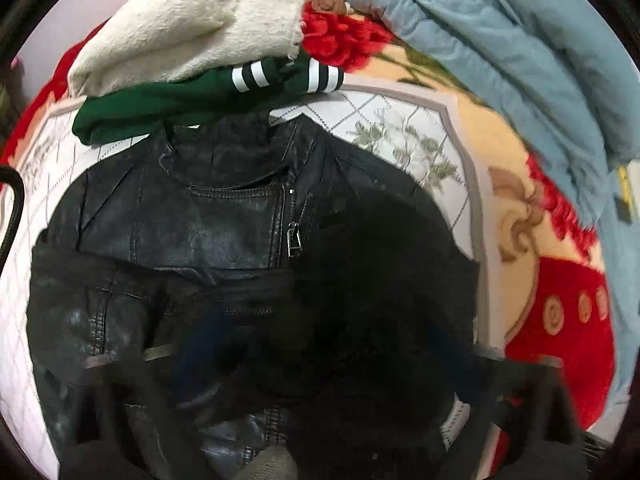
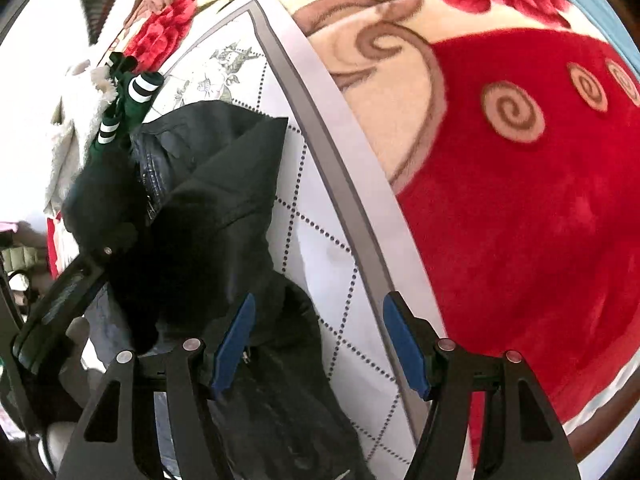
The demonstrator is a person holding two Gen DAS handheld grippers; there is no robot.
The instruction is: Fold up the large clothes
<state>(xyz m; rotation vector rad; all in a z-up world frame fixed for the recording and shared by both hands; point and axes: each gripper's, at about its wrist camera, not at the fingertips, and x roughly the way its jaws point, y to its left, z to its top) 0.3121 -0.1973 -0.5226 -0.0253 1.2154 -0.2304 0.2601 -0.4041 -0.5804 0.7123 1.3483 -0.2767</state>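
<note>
A black leather jacket point(image 1: 192, 216) with a front zipper lies on a white quilted mat point(image 1: 404, 128), collar away from me. In the left wrist view a dark fold of the jacket covers the lower middle and hides my left gripper's fingertips; its blurred arms frame the fold. In the right wrist view the jacket point(image 2: 224, 184) lies left of centre and my left gripper point(image 2: 96, 256) reaches into its dark fold. My right gripper point(image 2: 320, 344) is open, its blue pads point(image 2: 236, 344) spread wide over the jacket's hem and the mat point(image 2: 320, 240).
A white fluffy garment point(image 1: 188, 24) and a green garment with white stripes point(image 1: 216, 88) are stacked behind the jacket. A light blue padded coat point(image 1: 520, 52) lies at the right. A red and cream flowered blanket point(image 2: 520, 208) surrounds the mat.
</note>
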